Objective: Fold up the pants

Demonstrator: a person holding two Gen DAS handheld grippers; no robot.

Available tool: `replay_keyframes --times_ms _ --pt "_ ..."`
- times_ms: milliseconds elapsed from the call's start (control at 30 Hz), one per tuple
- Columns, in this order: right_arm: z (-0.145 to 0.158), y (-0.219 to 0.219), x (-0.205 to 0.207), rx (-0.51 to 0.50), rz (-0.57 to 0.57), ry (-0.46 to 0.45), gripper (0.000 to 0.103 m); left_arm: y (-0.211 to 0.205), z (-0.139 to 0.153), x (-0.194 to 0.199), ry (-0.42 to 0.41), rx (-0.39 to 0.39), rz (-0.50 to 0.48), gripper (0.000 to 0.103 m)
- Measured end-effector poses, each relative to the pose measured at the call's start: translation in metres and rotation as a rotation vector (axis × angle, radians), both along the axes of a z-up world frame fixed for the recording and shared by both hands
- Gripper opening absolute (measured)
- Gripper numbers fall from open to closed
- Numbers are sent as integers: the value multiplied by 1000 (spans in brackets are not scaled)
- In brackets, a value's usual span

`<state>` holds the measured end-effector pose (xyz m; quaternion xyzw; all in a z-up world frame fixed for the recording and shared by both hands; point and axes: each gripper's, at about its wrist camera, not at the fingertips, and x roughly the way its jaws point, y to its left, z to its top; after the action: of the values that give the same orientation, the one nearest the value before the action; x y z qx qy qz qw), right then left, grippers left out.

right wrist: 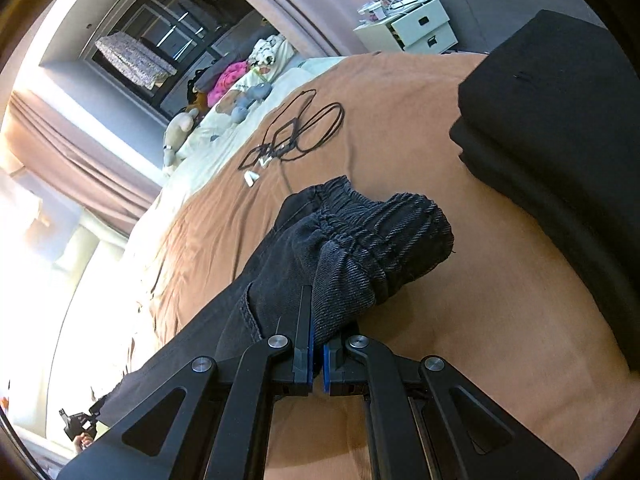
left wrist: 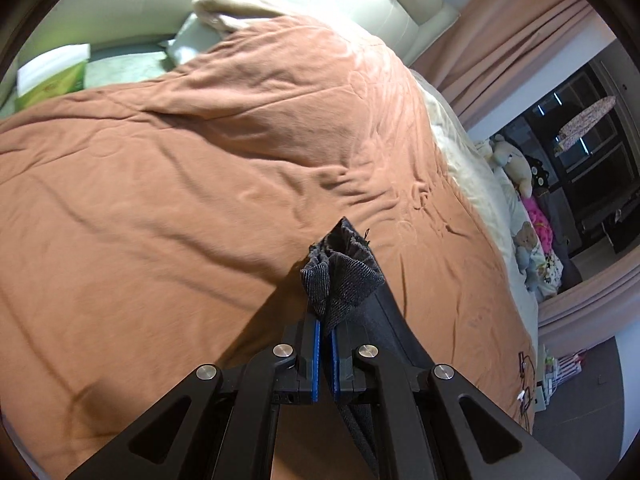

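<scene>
While the left gripper [left wrist: 325,344] pinches a hem and the right gripper [right wrist: 318,354] clamps the elastic waistband, the dark pants [right wrist: 340,248] hang lifted over the brown bedspread [left wrist: 160,184], apparently needing spreading flat before folding.

Your left gripper [left wrist: 325,332] sits at the bottom centre of the frame, its 2 blue-padded jaws clamped on a bunched corner of the dark pants [left wrist: 344,268], which trail away to the lower right. Behind lies the rumpled brown duvet [left wrist: 200,168]. A pillow [left wrist: 224,12] sits at top centre, soft toys [left wrist: 520,168] at the right edge.
</scene>
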<state>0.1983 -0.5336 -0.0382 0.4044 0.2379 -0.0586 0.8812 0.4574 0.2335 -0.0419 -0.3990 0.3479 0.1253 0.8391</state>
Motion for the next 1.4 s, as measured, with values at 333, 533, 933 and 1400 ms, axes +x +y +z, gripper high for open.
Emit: replay_keyframes --times_ms 333,533,933,1400 --pt "4 1 -48 -7 22 -9 0 20 -7 -81 10 -22 3 4" --pt "3 4 -72 -11 25 -8 0 26 -10 -116 11 -26 -8 4" --pt "-13 4 -107 -17 21 19 0 34 -51 -163 76 -52 -18 4" --pt "-50 18 -114 -57 10 205 10 34 -99 -170 293 50 -49 34"
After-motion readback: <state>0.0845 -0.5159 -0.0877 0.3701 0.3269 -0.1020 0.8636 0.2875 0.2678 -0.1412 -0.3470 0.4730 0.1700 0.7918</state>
